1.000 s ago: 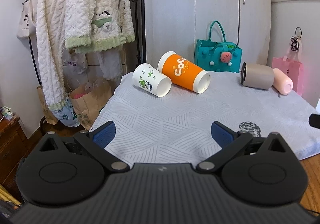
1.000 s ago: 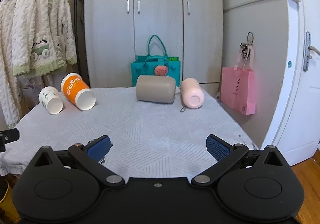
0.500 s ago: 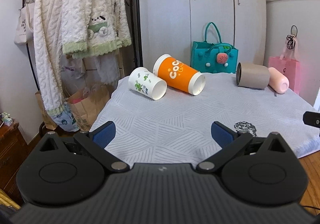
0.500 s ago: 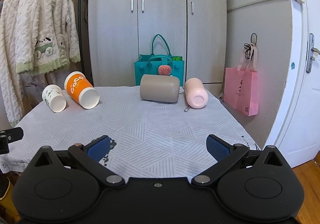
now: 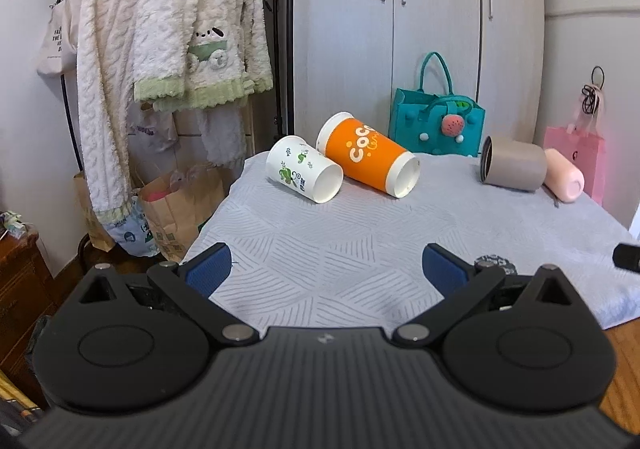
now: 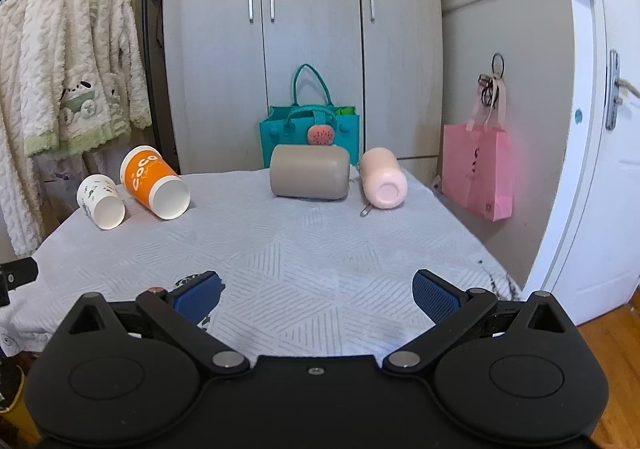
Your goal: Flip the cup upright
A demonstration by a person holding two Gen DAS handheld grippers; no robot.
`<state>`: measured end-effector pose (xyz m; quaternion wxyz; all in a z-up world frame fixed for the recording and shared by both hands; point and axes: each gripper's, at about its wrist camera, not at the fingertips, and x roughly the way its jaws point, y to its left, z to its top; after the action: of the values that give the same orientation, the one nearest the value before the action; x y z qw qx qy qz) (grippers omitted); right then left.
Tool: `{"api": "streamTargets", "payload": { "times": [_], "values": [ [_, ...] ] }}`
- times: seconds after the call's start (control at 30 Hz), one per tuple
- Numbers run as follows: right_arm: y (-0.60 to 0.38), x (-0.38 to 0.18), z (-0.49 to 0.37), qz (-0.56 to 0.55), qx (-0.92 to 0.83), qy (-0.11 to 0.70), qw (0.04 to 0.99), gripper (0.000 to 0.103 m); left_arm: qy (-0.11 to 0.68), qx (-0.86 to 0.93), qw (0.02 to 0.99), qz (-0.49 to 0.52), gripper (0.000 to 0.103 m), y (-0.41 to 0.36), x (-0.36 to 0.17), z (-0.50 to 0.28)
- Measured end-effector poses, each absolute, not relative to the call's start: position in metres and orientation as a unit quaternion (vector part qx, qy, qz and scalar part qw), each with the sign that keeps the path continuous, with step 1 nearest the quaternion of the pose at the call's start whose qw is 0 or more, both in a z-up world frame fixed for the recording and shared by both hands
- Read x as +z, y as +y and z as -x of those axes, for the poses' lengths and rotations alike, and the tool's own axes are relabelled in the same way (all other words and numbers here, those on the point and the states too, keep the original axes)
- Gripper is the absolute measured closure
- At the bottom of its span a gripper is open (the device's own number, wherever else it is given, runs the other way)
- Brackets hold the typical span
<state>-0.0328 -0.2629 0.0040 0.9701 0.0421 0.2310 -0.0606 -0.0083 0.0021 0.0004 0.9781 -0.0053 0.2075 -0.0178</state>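
Note:
Several cups lie on their sides at the far end of the grey-clothed table point(image 5: 340, 245). A small white cup with green print point(image 5: 302, 173) point(image 6: 100, 201) and an orange cup point(image 5: 370, 155) point(image 6: 154, 182) lie at the left, mouths toward me. A taupe cup point(image 5: 514, 165) point(image 6: 309, 177) and a pink cup point(image 5: 564, 180) point(image 6: 382, 183) lie at the right. My left gripper point(image 5: 326, 273) is open and empty over the near left edge. My right gripper point(image 6: 316, 295) is open and empty over the near right part.
A teal bag point(image 6: 310, 129) stands behind the table against grey wardrobe doors. A pink bag point(image 6: 478, 169) hangs at the right wall by a white door. Fleece clothes point(image 5: 172, 29) hang on a rack at the left, paper bags point(image 5: 172, 205) below.
Both grippers have drawn back and risen a little, so the cups sit lower and farther in both views. The cups have not moved. Both stay open.

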Motion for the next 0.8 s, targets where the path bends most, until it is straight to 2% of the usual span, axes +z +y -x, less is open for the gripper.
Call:
{"api": "streamTargets", "payload": {
  "times": [0.8],
  "values": [
    [-0.2577,0.0034,0.0327,-0.032,-0.061,0.237,0.969,0.000,0.233,-0.032,0.972,0.016,0.000,0.0058,-0.0026,0.0011]
  ]
}}
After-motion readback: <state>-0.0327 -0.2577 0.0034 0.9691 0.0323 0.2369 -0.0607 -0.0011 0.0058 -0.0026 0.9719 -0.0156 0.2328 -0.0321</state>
